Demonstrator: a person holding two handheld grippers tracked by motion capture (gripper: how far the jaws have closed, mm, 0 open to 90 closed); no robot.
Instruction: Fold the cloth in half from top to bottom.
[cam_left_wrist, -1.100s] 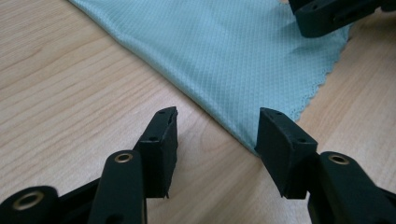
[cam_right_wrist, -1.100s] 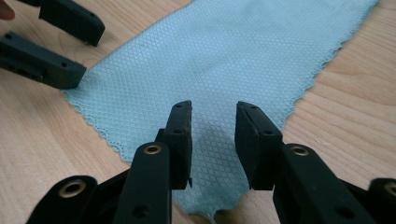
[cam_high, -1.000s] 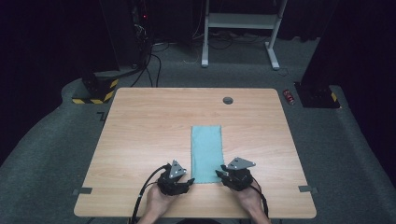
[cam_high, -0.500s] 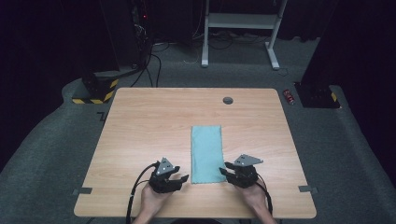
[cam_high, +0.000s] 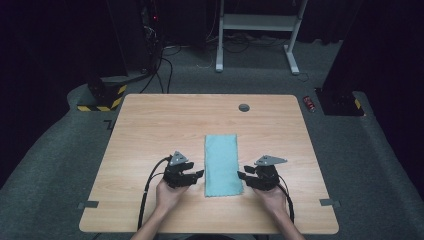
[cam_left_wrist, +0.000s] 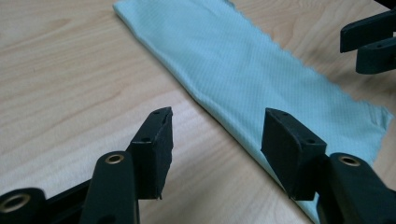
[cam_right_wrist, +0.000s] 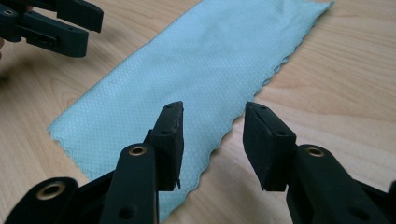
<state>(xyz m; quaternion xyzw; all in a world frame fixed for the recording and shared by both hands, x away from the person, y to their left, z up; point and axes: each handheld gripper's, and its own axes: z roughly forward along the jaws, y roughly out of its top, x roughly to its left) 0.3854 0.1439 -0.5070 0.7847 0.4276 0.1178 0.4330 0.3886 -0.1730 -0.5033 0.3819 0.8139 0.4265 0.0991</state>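
Some things get cut off or are too small

The cloth runs off the picture's edge — the small red thing on the floor is too tiny to tell.

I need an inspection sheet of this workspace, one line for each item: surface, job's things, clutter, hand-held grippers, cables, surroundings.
Surface: wooden table, light grain, with a dark round grommet near its far edge and tape tabs at the near corners.
Job's things: light blue cloth, folded into a long strip, lying flat between the two grippers.
Clutter: nothing seen on the table.
Grippers: left hand-held gripper open, beside the cloth's left edge; right hand-held gripper open, beside its right edge; neither touches the cloth.
Cables: a black cable trails from each gripper toward the near edge.
Surroundings: dark room, grey carpet, white frame legs behind, hazard-striped base at far left.
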